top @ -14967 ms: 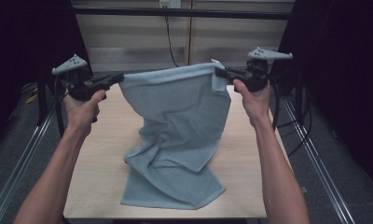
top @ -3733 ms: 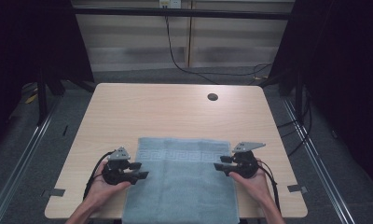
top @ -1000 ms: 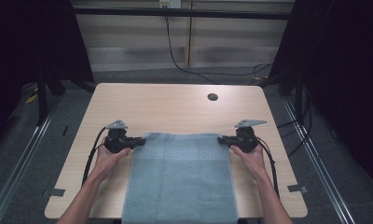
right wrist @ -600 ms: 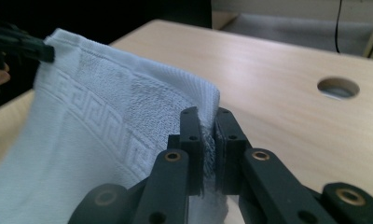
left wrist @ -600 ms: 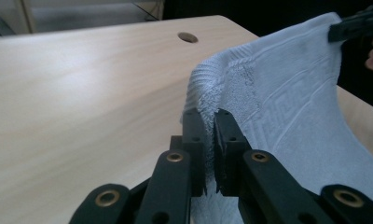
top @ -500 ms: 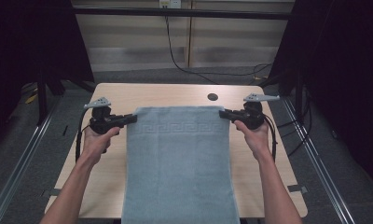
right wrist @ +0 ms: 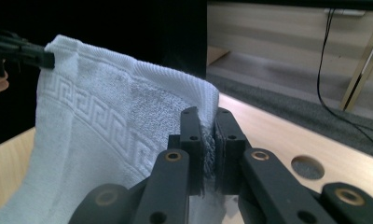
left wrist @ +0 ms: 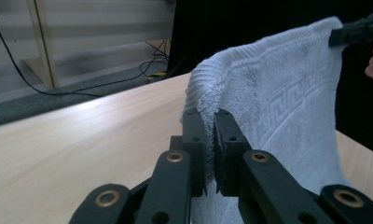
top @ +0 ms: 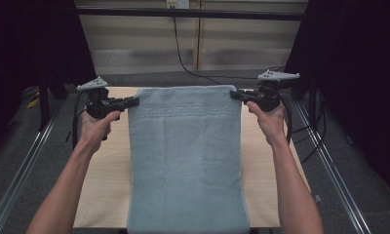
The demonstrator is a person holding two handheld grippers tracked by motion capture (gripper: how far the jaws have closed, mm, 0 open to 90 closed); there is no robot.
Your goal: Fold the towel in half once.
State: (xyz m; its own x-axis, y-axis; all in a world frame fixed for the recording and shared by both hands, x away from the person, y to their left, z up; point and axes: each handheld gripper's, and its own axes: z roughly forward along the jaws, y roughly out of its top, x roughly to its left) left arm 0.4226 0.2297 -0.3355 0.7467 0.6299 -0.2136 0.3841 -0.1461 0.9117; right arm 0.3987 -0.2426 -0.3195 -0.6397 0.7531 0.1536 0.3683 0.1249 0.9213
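Observation:
A pale blue towel (top: 185, 156) with a woven key-pattern band hangs stretched flat between my two grippers above the wooden table (top: 110, 161). My left gripper (top: 133, 101) is shut on its top left corner, my right gripper (top: 233, 94) on its top right corner. The towel's lower end drapes over the table's near edge. In the left gripper view the jaws pinch the towel (left wrist: 268, 107) edge at the left gripper (left wrist: 211, 122). In the right gripper view the right gripper (right wrist: 209, 120) clamps the towel (right wrist: 105, 135), with the other gripper (right wrist: 21, 50) holding the far corner.
A round cable hole (right wrist: 307, 167) is set in the tabletop near the far edge. Metal rails (top: 329, 165) run along both sides of the table. A black cable (top: 183, 53) hangs down the wall behind. Bare tabletop lies either side of the towel.
Both hands have risen and moved away from the person, lifting the towel's top edge off the table. The towel now hangs taut instead of lying flat.

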